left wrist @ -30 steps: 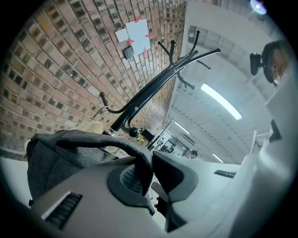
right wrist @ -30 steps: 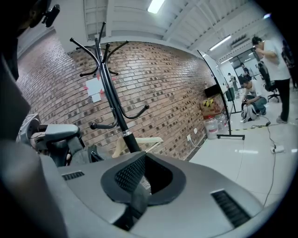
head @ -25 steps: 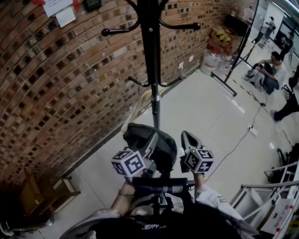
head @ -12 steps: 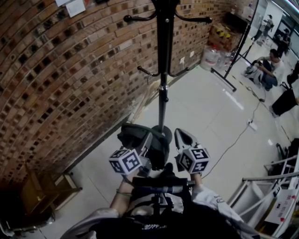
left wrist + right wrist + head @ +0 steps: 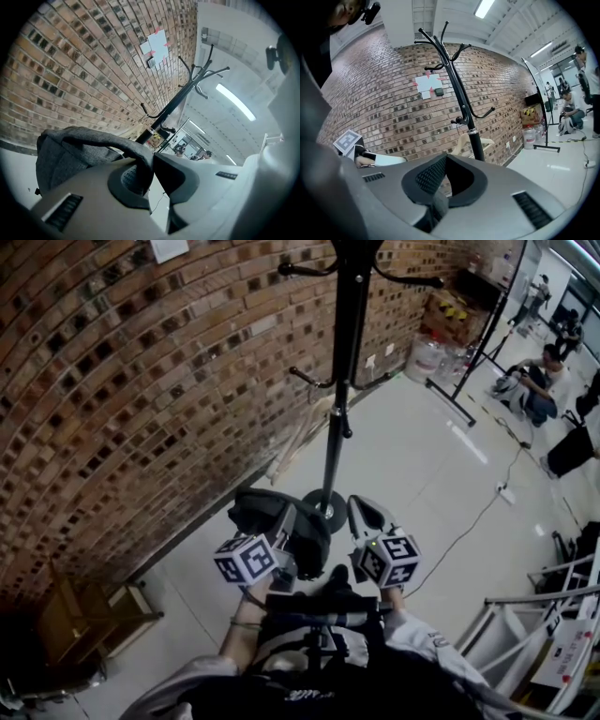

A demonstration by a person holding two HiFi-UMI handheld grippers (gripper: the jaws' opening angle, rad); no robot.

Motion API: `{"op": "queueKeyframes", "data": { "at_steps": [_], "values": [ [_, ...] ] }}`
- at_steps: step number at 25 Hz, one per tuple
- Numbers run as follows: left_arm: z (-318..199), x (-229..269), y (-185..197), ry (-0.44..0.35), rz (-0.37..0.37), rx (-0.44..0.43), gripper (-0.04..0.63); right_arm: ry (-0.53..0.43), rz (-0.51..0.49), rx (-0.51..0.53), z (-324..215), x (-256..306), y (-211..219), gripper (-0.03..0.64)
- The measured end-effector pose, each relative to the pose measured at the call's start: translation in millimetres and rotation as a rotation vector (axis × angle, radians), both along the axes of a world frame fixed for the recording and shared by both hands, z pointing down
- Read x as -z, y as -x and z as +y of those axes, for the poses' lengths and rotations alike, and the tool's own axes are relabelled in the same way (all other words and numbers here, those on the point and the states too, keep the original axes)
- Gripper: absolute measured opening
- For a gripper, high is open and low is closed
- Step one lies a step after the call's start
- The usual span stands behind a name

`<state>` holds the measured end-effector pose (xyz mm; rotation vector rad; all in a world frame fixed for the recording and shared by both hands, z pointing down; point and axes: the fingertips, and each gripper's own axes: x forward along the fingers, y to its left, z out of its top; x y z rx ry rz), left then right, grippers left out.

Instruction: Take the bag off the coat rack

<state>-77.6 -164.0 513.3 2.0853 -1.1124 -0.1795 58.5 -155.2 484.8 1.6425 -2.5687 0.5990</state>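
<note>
A dark grey bag hangs free of the black coat rack, just in front of the rack's round base. My left gripper is shut on the bag's strap. In the left gripper view the strap runs down between the pads and the bag's body bulges to the left, with the coat rack beyond it. My right gripper is beside the bag on the right, shut and empty. In the right gripper view its tips meet, and the coat rack stands bare ahead.
A brick wall runs along the left. A pale wooden hanger leans at its foot. A wooden crate sits lower left, a metal ladder lower right. A cable crosses the floor. People and water bottles are far right.
The bag and both grippers have drawn back and down from the rack, whose pole now appears farther right and more distant. The left gripper keeps its hold on the strap.
</note>
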Motion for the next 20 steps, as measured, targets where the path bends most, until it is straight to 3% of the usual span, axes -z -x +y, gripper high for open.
{"op": "queueKeyframes", "data": {
  "at_steps": [14,20],
  "values": [
    [-2.9,-5.9,4.0,0.031,0.000,0.018,0.034,0.026,0.009,0.013,0.0,-4.1,5.2,0.008],
    [-3.6,-5.4,-0.9,0.050,0.036,0.011,0.034,0.029,0.010,0.017,-3.3,-4.6,5.5,0.009]
  ]
}}
